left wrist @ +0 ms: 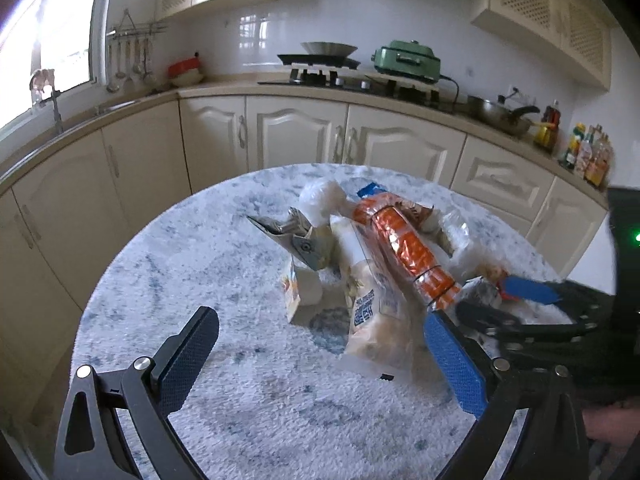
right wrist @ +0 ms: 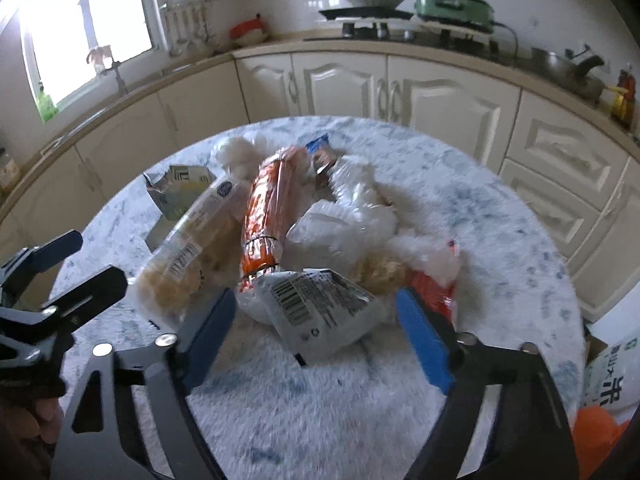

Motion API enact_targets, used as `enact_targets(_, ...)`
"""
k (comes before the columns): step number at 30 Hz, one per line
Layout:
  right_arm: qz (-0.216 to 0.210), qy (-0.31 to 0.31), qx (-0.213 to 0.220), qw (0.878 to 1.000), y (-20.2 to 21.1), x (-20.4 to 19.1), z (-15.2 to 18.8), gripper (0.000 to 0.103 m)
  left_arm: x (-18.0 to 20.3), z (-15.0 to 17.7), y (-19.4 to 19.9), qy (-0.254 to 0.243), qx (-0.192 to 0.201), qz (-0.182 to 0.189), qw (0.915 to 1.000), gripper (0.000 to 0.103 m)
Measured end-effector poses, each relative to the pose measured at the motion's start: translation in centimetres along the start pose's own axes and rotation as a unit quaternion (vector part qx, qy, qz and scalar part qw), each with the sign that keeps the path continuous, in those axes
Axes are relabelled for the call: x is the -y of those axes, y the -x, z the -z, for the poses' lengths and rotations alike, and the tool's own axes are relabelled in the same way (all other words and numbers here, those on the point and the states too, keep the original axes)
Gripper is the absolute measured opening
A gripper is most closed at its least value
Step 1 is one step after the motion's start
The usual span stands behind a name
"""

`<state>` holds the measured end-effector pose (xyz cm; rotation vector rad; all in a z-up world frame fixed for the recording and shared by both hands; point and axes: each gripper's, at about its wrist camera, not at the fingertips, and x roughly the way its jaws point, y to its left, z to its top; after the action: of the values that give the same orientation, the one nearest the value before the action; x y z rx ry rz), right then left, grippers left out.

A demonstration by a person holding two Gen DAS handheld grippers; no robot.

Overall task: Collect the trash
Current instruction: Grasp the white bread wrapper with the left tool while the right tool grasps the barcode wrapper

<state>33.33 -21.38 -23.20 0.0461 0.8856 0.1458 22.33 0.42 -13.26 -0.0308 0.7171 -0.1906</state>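
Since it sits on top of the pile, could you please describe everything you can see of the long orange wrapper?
The orange wrapper is a long, crinkled tube of glossy, foil-like plastic with a clear outer film and a dark band near its near end. It lies tilted across the trash heap on the speckled round table, resting on a clear bag with a barcode label and white plastic bags. Neither hand-held gripper touches it.

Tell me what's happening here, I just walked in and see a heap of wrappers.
A person holds a claw in each hand over a pile of trash on the round table. The right claw is open around a white barcoded packet at the pile's near edge, not yet gripping. The left claw is open beside the orange wrapper and holds nothing.
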Motion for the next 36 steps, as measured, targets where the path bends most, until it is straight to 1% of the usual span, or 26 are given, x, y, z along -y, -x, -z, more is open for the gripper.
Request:
enact_targets(1,-0.004,-0.002,-0.010,1.000,-0.5,0.1,0.0,0.071,0.0,-0.2,-0.3,0.002,-0.001,0.003,1.0000,0.100)
enact_targets(2,-0.016,-0.009,-0.005,1.000,-0.4,0.4,-0.1,0.068,0.0,-0.5,-0.5,0.003,-0.001,0.006,1.0000,0.099)
enact_targets(4,-0.027,-0.012,-0.002,1.000,-0.2,0.7,-0.2,0.060,0.2,-1.2,-1.3,0.001,-0.002,0.010,0.9999,0.097)
enact_targets(9,-0.050,-0.018,-0.005,0.999,0.0,1.5,-0.4,0.058,1.8,-2.6,-3.7,-0.024,-0.019,0.025,0.9992,0.086)
enact_targets(11,-0.061,-0.021,-0.004,0.998,0.1,1.7,-0.6,0.059,2.6,-3.0,-5.1,-0.029,-0.034,0.031,0.9985,0.075)
enact_targets(12,-0.059,-0.022,-0.005,0.998,0.1,1.8,-0.7,0.058,2.7,-3.4,-5.8,-0.028,-0.041,0.036,0.9981,0.071)
enact_targets(13,-0.056,-0.022,-0.006,0.998,-0.1,2.0,-0.8,0.058,2.7,-3.7,-6.6,-0.025,-0.047,0.044,0.9976,0.063)
enact_targets(14,-0.062,-0.026,-0.007,0.998,-0.4,2.3,-0.8,0.058,2.6,-4.0,-7.5,-0.022,-0.060,0.045,0.9969,0.057)
enact_targets(15,-0.074,-0.032,-0.009,0.997,-0.6,2.7,-0.9,0.060,2.6,-4.1,-8.2,-0.021,-0.072,0.040,0.9964,0.054)
enact_targets(16,-0.085,-0.037,-0.012,0.996,-0.8,2.9,-1.0,0.060,2.4,-4.4,-9.2,-0.020,-0.082,0.038,0.9957,0.048)
enact_targets(17,-0.086,-0.038,-0.011,0.995,-0.8,2.9,-1.0,0.058,2.3,-4.5,-10.2,-0.019,-0.094,0.043,0.9945,0.039)
enact_targets(18,-0.086,-0.037,-0.011,0.996,-0.8,2.9,-1.0,0.057,2.1,-4.7,-10.9,-0.020,-0.097,0.042,0.9942,0.038)
enact_targets(20,-0.091,-0.038,-0.010,0.995,-0.6,3.0,-0.8,0.053,1.8,-5.2,-11.2,-0.022,-0.089,0.040,0.9950,0.034)
enact_targets(22,-0.092,-0.038,-0.009,0.995,-0.2,3.0,-0.6,0.052,1.2,-5.8,-11.5,-0.015,-0.090,0.044,0.9949,0.028)
enact_targets(25,-0.092,-0.036,-0.006,0.995,0.2,2.9,-0.4,0.052,0.5,-5.6,-11.1,-0.020,-0.088,0.049,0.9947,0.027)
enact_targets(27,-0.087,-0.027,-0.012,0.996,-0.2,2.7,-0.6,0.052,0.8,-5.2,-11.3,-0.027,-0.090,0.044,0.9946,0.030)
enact_targets(28,-0.081,-0.025,-0.014,0.996,-0.4,2.6,-0.7,0.053,1.1,-5.4,-11.6,-0.030,-0.090,0.037,0.9948,0.037)
enact_targets(29,-0.079,-0.026,-0.015,0.996,-0.7,2.5,-0.9,0.054,1.4,-5.7,-12.1,-0.035,-0.090,0.025,0.9950,0.050)
enact_targets(30,-0.080,-0.027,-0.015,0.996,-0.8,2.5,-1.0,0.054,1.6,-5.9,-12.4,-0.039,-0.089,0.020,0.9950,0.053)
enact_targets(31,-0.080,-0.027,-0.014,0.996,-0.8,2.5,-1.0,0.054,1.9,-6.3,-12.8,-0.042,-0.086,0.024,0.9951,0.051)
enact_targets(32,-0.080,-0.026,-0.012,0.996,-0.8,2.4,-1.0,0.053,2.2,-6.7,-13.4,-0.045,-0.085,0.030,0.9949,0.036)
enact_targets(33,-0.080,-0.027,-0.011,0.996,-0.8,2.5,-0.9,0.053,2.5,-6.8,-13.9,-0.045,-0.089,0.030,0.9945,0.028)
enact_targets(34,-0.082,-0.027,-0.011,0.996,-0.6,2.5,-0.7,0.052,2.4,-6.9,-14.2,-0.044,-0.088,0.031,0.9947,0.027)
enact_targets(36,-0.085,-0.031,-0.008,0.996,-0.1,2.6,-0.3,0.047,2.3,-6.5,-13.9,-0.032,-0.086,0.045,0.9947,0.027)
